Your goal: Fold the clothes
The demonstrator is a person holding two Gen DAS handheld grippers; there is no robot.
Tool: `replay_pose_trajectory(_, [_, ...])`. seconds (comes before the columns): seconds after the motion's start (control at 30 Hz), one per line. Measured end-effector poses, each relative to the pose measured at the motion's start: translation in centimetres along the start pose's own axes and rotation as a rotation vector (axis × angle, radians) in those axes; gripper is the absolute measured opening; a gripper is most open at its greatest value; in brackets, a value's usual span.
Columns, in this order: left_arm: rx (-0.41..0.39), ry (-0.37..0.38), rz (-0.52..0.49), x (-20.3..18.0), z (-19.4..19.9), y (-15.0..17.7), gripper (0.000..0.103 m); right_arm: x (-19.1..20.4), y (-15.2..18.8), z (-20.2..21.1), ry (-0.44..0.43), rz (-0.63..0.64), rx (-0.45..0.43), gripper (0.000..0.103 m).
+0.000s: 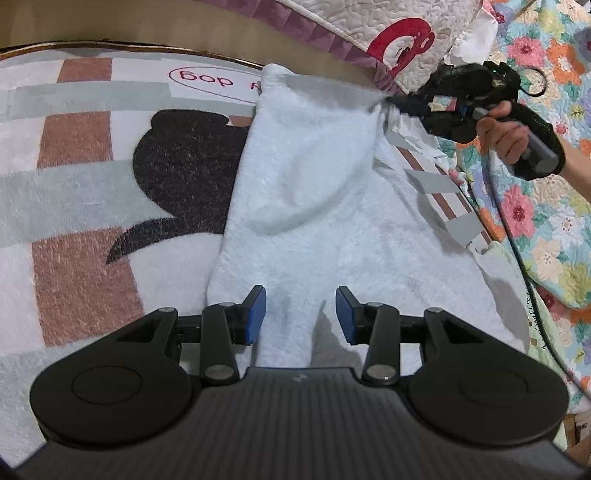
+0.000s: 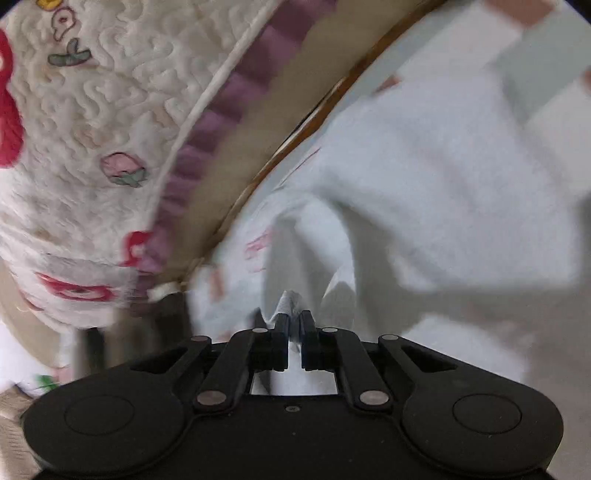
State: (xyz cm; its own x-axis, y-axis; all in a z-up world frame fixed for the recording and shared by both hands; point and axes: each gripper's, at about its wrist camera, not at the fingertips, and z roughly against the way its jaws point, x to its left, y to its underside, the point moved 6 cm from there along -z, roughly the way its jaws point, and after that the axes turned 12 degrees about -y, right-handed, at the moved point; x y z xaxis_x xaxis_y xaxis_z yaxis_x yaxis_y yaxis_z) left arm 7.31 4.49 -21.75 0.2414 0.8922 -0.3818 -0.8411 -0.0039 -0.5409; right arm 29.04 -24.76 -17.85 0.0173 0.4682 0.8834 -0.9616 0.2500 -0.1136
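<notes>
Right wrist view smeared by motion blur, quilted pillow (image 2: 92,155) left of the claw soft-edged, pale blue fleece garment (image 2: 424,184) ahead only a haze, its pinched edge hidden between the right gripper (image 2: 294,317) pads — person's forearm (image 1: 576,162) cut off at the frame edge.

Pale blue fleece garment (image 1: 314,206); pink-grey checked blanket (image 1: 74,206); floral quilt (image 1: 546,206).

I see pale blue garment (image 1: 314,192): soft fluffy fleece, matt. Blanket (image 1: 74,192) under it: short plush pile, checked, matt. Pillow (image 1: 388,26): quilted cotton, stippled stitching, purple satin-like frill. Floral quilt (image 1: 535,206): stitched printed cotton. My left claw (image 1: 301,314): matt black plastic, dull metal pivot pins, blue rubbery pads (image 1: 258,314). Right claw (image 2: 294,317): same black plastic, smooth.
</notes>
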Motion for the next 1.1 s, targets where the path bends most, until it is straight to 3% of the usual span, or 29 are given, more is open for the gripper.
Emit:
replay_pose_trajectory(0.1, [-0.014, 0.014, 0.001, 0.1, 0.4, -0.2, 0.041, 2.2, -1.0, 1.9, -0.191, 0.033, -0.092, 0.004])
replay_pose_trajectory(0.17, [-0.021, 0.022, -0.008, 0.0, 0.6, -0.3, 0.041, 3.9, -2.1, 2.9, -0.219, 0.158, -0.150, 0.003])
replay_pose_trajectory(0.23, [-0.026, 0.032, -0.020, 0.0, 0.8, -0.4, 0.041, 4.6, -3.4, 2.7, -0.030, 0.321, -0.157, 0.004])
replay_pose_trajectory(0.33, [-0.030, 0.030, -0.025, 0.0, 0.9, -0.4, 0.041, 6.3, -2.7, 0.5, 0.253, 0.591, -0.075, 0.005])
replay_pose_trajectory(0.4, [-0.026, 0.029, -0.018, 0.1, 0.7, -0.4, 0.041, 7.7, -0.3, -1.7, 0.341, 0.753, -0.004, 0.010])
replay_pose_trajectory(0.5, [-0.024, 0.027, -0.021, 0.1, 0.5, -0.3, 0.041, 7.7, 3.5, -4.2, 0.433, 0.882, 0.084, 0.024])
replay_pose_trajectory(0.57, [-0.024, 0.027, -0.034, -0.1, 0.5, -0.3, 0.041, 6.8, 4.9, -4.9, 0.518, 0.890, 0.076, 0.026])
replay_pose_trajectory(0.63, [-0.026, 0.025, -0.047, -0.3, 0.6, -0.2, 0.041, 4.9, 5.8, -5.0, 0.592, 0.820, 0.050, 0.026])
replay_pose_trajectory(0.87, [-0.003, -0.006, -0.053, -0.2, -0.1, 0.2, 0.041, -1.3, 6.3, -4.6, 0.711, 0.592, -0.022, 0.026])
replay_pose_trajectory(0.9, [-0.004, -0.020, -0.058, -0.2, -0.2, 0.2, 0.041, -1.6, 6.1, -4.7, 0.722, 0.602, -0.039, 0.022])
replay_pose_trajectory(0.93, [-0.010, -0.036, -0.064, -0.2, -0.2, 0.1, 0.041, -1.3, 5.8, -4.6, 0.716, 0.631, -0.058, 0.000])
replay_pose_trajectory(1.1, [-0.040, -0.115, -0.140, -0.9, 0.0, 0.0, 0.041, 2.7, 5.0, -2.8, 0.631, 0.831, -0.116, 0.000])
